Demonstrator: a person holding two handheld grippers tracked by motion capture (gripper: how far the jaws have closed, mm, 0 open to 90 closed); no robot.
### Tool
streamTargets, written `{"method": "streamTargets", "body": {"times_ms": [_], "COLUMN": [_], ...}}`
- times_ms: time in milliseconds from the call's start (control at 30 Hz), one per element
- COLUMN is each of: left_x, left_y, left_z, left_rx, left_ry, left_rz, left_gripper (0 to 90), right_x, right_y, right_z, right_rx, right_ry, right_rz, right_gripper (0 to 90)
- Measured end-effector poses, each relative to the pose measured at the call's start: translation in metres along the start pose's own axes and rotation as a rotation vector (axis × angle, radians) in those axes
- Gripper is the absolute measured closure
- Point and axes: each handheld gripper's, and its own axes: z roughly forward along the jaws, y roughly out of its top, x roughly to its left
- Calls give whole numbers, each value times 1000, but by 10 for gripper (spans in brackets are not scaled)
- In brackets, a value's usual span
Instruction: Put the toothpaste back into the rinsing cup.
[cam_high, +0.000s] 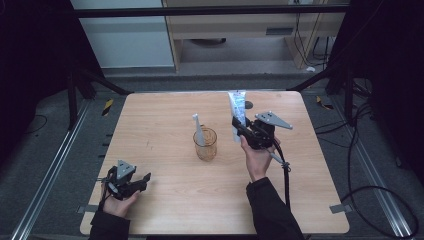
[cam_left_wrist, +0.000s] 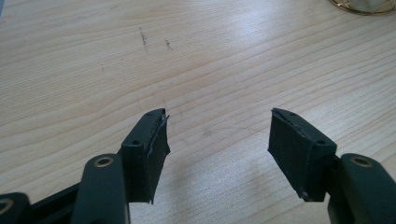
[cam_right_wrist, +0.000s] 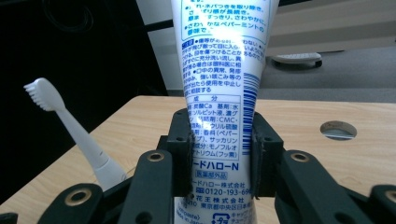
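Toothpaste tube (cam_right_wrist: 218, 88), soft and light, stands upright pinched across its lower body by the right claw (cam_right_wrist: 219, 149); a harder squeeze likely dents it. Left claw (cam_left_wrist: 217, 140) rests wide and empty on the surface (cam_left_wrist: 224, 56).

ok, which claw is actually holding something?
The right claw: shut on the upright toothpaste tube. The left claw is open over bare table.

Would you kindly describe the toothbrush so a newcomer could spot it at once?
Start at the wooden table and find the amber glass near its middle. The toothbrush stands inside it, bristles up: slim and white, unlike the wide printed tube in the right gripper.
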Motion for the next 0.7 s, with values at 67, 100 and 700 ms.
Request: {"method": "streamTargets", "body": {"times_ms": [67, 100, 700], "left_x": [0, 0, 1], "left_y": [0, 0, 0], "left_z": [0, 0, -2], "left_rx": [-1, -1, -14], "left_ry": [0, -1, 5], "left_rz": [0, 0, -3], "left_gripper": [370, 369, 371], "right_x": [1, 1, 20], "right_y": [2, 2, 1], "right_z": [4, 6, 41], "right_rx": [-7, -15, -89], "right_ry": [4, 5, 38], "right_rz": [8, 15, 50], "right_gripper": [670, 670, 671]}}
